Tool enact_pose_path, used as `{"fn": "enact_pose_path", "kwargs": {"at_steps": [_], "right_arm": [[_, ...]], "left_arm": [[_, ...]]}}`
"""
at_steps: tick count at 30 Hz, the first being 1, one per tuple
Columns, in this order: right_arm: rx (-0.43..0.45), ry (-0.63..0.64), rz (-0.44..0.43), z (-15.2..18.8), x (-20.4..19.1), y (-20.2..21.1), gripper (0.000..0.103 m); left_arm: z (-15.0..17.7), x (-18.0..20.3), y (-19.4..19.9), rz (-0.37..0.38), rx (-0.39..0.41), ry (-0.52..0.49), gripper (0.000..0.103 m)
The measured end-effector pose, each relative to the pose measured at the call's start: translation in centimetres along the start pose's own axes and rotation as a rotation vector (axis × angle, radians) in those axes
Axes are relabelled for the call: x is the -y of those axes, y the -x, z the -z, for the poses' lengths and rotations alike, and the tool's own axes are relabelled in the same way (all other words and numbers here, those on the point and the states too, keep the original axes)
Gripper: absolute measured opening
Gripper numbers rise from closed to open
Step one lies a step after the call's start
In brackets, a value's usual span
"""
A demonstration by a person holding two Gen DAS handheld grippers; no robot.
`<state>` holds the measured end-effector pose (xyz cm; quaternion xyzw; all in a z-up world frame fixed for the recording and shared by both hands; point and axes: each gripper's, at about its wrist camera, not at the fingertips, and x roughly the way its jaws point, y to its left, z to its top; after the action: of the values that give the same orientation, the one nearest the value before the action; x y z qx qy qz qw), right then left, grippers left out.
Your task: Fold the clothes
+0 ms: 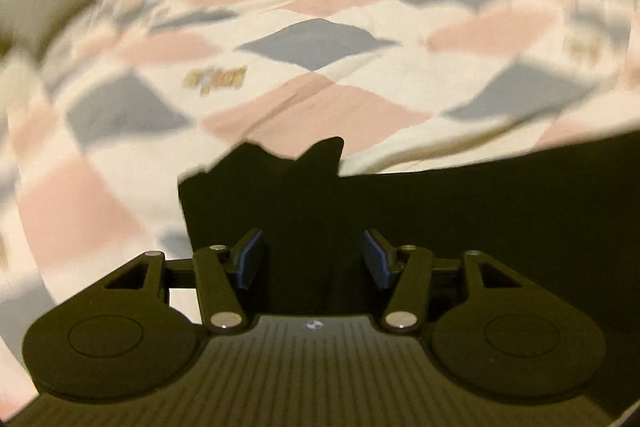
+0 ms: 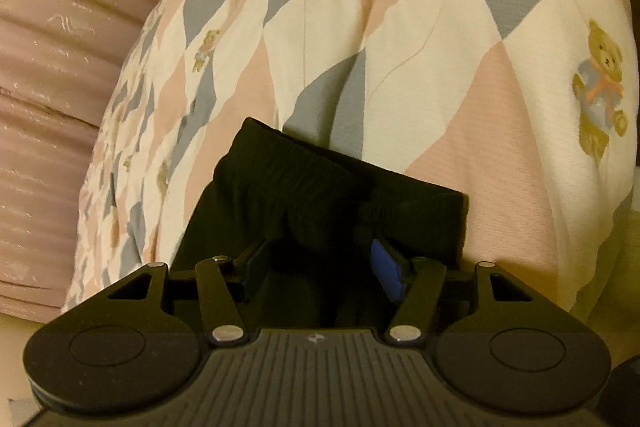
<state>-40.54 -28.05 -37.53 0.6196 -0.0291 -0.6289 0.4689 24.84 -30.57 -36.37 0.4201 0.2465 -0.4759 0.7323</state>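
Black garment lies on the diamond-patterned quilt, no containers visible.

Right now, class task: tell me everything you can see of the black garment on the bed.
The black garment is plain dark cloth, matte and soft-looking, with a gathered, ribbed band like an elastic waistband along its far edge in the right wrist view. It lies on the diamond-patterned bedcover, rumpled rather than flat. In the left wrist view its far edge rises in two small peaks. It fills the gap in the left claw and the right claw; whether the pads press it cannot be told.
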Motion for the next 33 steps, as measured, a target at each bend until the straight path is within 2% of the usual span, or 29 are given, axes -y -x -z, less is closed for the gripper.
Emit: {"fn": "enact_pose_path", "kwargs": {"at_steps": [1, 3, 4, 6, 7, 8, 9, 13, 16, 19, 21, 22, 23, 24, 27, 31, 33], "right_arm": [[0.0, 0.007, 0.008, 0.1, -0.1, -0.1, 0.062], [0.002, 0.014, 0.024, 0.2, -0.3, -0.3, 0.062], [0.002, 0.022, 0.033, 0.2, -0.4, -0.4, 0.061], [0.002, 0.063, 0.086, 0.2, -0.9, -0.4, 0.034], [0.002, 0.085, 0.113, 0.2, -1.1, -0.3, 0.028], [0.004, 0.09, 0.117, 0.0, -1.2, 0.0, 0.018], [0.013, 0.091, 0.082, -0.3, -1.3, 0.6, 0.0], [0.051, 0.146, 0.006, -1.3, -3.4, 3.4, 0.0], [0.06, 0.153, -0.039, -1.9, -4.1, 5.3, 0.0], [0.053, 0.18, -0.03, -2.0, -3.9, 6.1, 0.0], [0.006, 0.158, 0.012, -1.9, -2.6, 4.8, 0.002], [-0.028, 0.121, 0.021, -1.7, -1.7, 4.1, 0.004], [-0.057, 0.071, 0.024, -1.5, -0.5, 3.5, 0.014], [-0.075, 0.023, 0.022, -1.1, 0.6, 3.1, 0.018], [-0.053, -0.045, -0.017, -0.6, 2.4, 3.2, 0.031], [-0.045, -0.031, -0.062, -0.8, 2.7, 3.0, 0.035], [-0.056, -0.019, -0.067, -0.9, 2.5, 2.2, 0.036]], "left_arm": [[0.0, 0.6, -0.8, -0.021, -0.003, -0.056, 0.044], [0.4, 0.5, -1.6, -0.033, -0.005, -0.075, 0.005], [0.5, -0.4, -1.4, -0.029, 0.001, -0.038, 0.004], [0.8, -3.2, 0.0, -0.016, 0.026, 0.088, 0.003], [1.0, -4.9, 1.2, -0.021, 0.044, 0.156, 0.003], [1.3, -7.0, 2.6, -0.024, 0.067, 0.231, 0.003], [1.7, -9.3, 4.2, -0.03, 0.085, 0.314, 0.002], [5.5, -18.0, 10.2, -0.016, 0.119, 0.626, 0.003], [9.0, -19.9, 11.8, -0.019, 0.099, 0.692, 0.003], [13.7, -19.7, 8.9, 0.027, -0.016, 0.8, 0.004], [17.1, -19.1, 6.0, 0.058, -0.114, 0.923, 0.004], [18.3, -19.0, 5.5, 0.064, -0.123, 0.97, 0.005], [19.2, -18.9, 5.3, 0.068, -0.117, 1.009, 0.007], [20.1, -18.7, 5.1, 0.072, -0.11, 1.049, 0.008], [20.7, -18.6, 5.4, 0.086, -0.086, 1.058, 0.012], [20.5, -18.7, 5.7, 0.113, -0.082, 1.023, 0.014], [20.3, -18.6, 5.4, 0.138, -0.084, 1.022, 0.021]]}}
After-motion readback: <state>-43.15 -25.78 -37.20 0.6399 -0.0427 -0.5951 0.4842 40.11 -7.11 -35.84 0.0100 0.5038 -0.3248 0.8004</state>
